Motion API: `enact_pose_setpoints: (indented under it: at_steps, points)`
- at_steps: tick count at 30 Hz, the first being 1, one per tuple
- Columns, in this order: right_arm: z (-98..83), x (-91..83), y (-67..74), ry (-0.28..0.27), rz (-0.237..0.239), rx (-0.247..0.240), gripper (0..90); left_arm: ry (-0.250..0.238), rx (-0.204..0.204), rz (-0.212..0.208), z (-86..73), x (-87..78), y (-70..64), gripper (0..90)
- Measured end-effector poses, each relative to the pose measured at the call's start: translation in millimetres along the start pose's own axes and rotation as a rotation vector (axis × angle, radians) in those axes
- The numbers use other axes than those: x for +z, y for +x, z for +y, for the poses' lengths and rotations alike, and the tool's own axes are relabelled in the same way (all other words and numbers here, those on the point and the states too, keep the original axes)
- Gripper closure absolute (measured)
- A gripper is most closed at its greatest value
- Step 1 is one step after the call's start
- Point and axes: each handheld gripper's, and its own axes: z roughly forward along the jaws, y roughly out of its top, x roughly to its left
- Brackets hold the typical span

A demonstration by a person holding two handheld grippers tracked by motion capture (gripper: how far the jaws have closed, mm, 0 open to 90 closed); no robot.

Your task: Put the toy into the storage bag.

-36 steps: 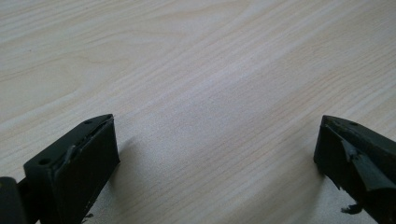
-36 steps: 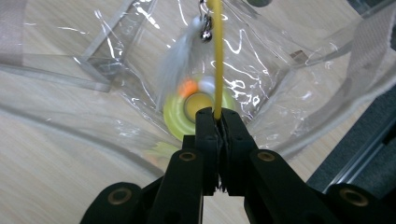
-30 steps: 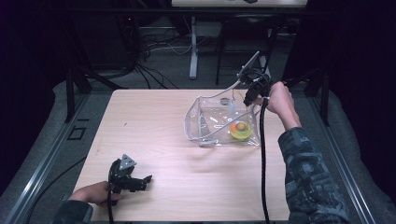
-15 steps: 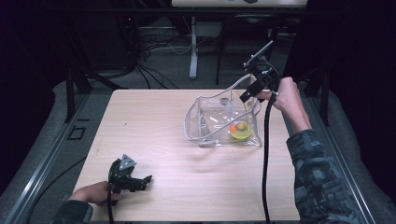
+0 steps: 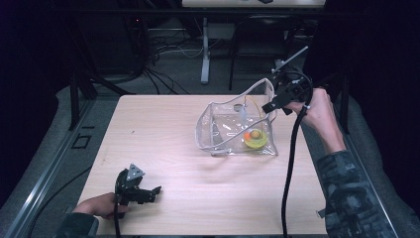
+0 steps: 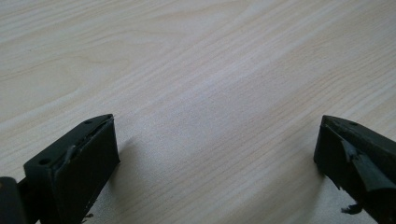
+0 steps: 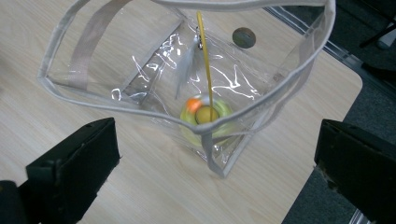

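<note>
2 grippers work over 1 pale wooden tabletop. Near the tabletop's front left corner, the left gripper sits low in a hand, with 1 grey three-cornered plate on top. In the left gripper view its 2 black jaws stand spread wide over bare wood grain, with nothing between them.

Toward the right half of the tabletop, closer to the far edge than the near one, stands 1 clear plastic bag with pale grey trim and 2 strap handles; its mouth gapes open. Inside it, on the bottom near the right side, lies 1 round yellow-green object with 1 orange spot and a darker centre. In the right gripper view 1 thin yellow cord runs down the bag's inner wall toward that object, and 1 small dark round snap shows on the far wall.

At the tabletop's far right edge, the right gripper hangs above the bag's right rim, held in the right hand. Its jaws have just been opening and now stand fully apart, with nothing between them; the bag's rim lies below, untouched.
</note>
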Motion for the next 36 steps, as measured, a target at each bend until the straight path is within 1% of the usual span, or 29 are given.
enact_pose_setpoints:
  at_steps: [6,9,13,21,22,23,24,25,27,28,29,30,32,33,35,36]
  points:
    - [-19.1,-4.7,-3.2,-0.029,-0.007,0.012,0.0,-0.001,-0.004,-0.001,-0.1,0.1,-0.3,0.0]
    - [-32.2,-4.8,-5.1,-0.042,-0.016,0.018,0.0,0.001,-0.001,-0.001,-0.1,0.0,-0.1,0.0]
    - [-45.9,-1.3,-7.2,-0.039,-0.020,0.031,0.0,-0.003,0.000,0.003,-0.1,0.3,-0.2,0.0]
    - [-79.6,14.6,-16.4,-0.004,-0.020,0.081,0.0,-0.003,0.000,0.003,-0.1,0.3,-0.2,0.0]
    - [-83.7,17.2,-17.6,-0.001,-0.016,0.087,0.0,-0.003,0.000,0.003,-0.1,0.3,-0.2,0.0]
    - [-91.1,22.0,-20.2,0.013,-0.012,0.100,0.0,-0.003,0.000,0.003,-0.1,0.3,-0.2,0.0]
    - [-91.1,22.0,-20.2,0.013,-0.012,0.100,0.0,-0.003,0.000,0.003,-0.1,0.3,-0.2,0.0]
    - [-97.6,27.1,-22.6,0.013,-0.009,0.113,0.0,-0.003,0.000,0.003,-0.1,0.3,-0.2,0.0]
    - [-100.5,28.8,-23.9,0.024,-0.007,0.115,0.0,-0.003,0.000,0.003,-0.1,0.3,-0.2,0.0]
    - [-103.0,31.1,-24.3,0.019,-0.004,0.125,0.0,-0.003,0.000,0.003,-0.1,0.3,-0.2,0.0]
    - [-105.5,32.6,-24.7,0.033,-0.010,0.131,0.0,-0.003,0.000,0.003,-0.1,0.3,-0.2,0.0]
    - [-107.9,34.6,-25.4,0.032,-0.009,0.134,0.0,-0.003,0.000,0.003,-0.1,0.3,-0.2,0.0]
    - [-110.4,37.8,-26.8,0.061,-0.022,0.148,0.0,-0.003,0.000,0.003,-0.1,0.3,-0.2,0.0]
    - [-112.8,38.4,-28.6,0.065,-0.045,0.149,0.0,-0.003,-0.001,0.003,-0.1,0.3,-0.2,0.0]
    - [-114.1,38.9,-29.2,0.064,-0.039,0.153,0.0,-0.003,-0.001,0.003,-0.1,0.3,-0.2,0.0]
    - [-115.4,40.3,-29.3,0.061,-0.025,0.157,0.0,-0.004,-0.001,0.003,-0.1,0.4,-0.2,0.0]
